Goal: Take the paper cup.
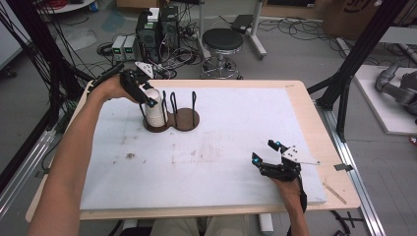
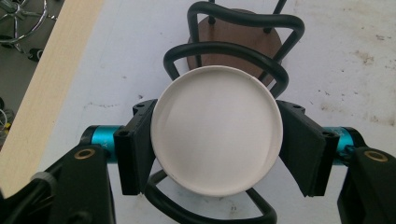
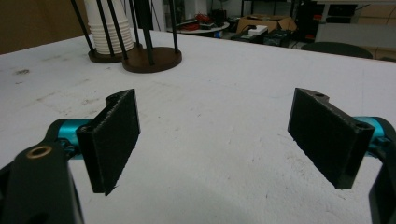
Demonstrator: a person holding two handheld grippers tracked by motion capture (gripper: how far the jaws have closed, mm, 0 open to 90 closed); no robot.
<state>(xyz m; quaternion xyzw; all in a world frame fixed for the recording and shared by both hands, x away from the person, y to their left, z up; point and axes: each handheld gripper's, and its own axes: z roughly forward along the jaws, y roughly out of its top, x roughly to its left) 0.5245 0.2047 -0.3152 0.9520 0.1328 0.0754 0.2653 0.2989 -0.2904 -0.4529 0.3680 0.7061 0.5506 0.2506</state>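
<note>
White tabletop [image 1: 221,147]: white paper cup stack [image 2: 217,128], round, upside-down, wire-caged.

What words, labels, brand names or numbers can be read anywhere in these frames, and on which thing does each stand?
None can be read.
The stack of white cups is plain, as is the holder.
The cardboard box in the high view's far right corner bears dark print, cut off and too blurred to read.

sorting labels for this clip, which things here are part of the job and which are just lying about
In the job:
- stack of white paper cups, upside down
- left tongs, pads pressed on its sides
- wire cup holder on its brown base

Lying about:
- right tongs, open, idle above the table
- stool
- computer boxes on the floor
</note>
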